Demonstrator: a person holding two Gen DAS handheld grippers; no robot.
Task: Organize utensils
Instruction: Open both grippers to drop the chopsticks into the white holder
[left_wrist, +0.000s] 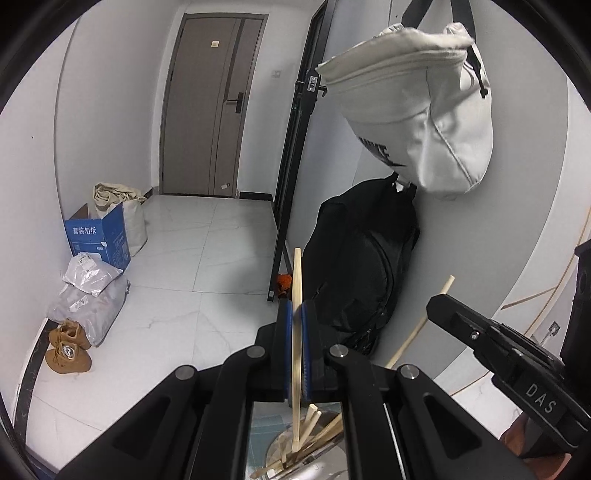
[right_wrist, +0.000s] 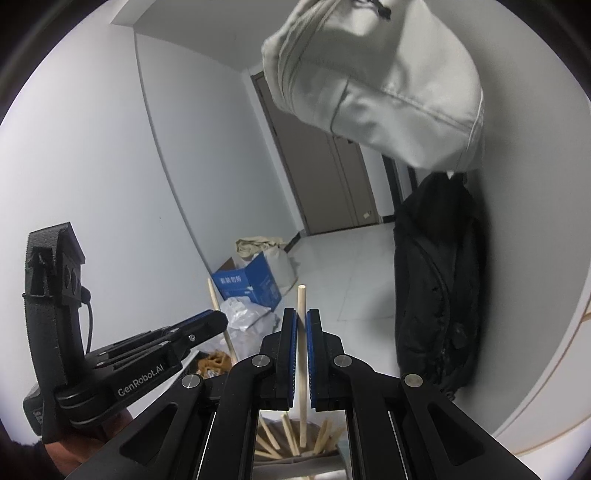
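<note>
Clamped upright between the blue ribbed pads of the left gripper: a flat, pale wooden chopstick. Pinched likewise in the right gripper: a round light-wood stick. Below both, near the fingers, a loose heap of similar sticks, possibly in a round holder. Far behind, a soft white bag above a matte black backpack.

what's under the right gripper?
Under the right gripper, which is shut on a round wooden stick, lies a loose pile of flat wooden sticks. The gripper body covers the rest of the pile and its support.
</note>
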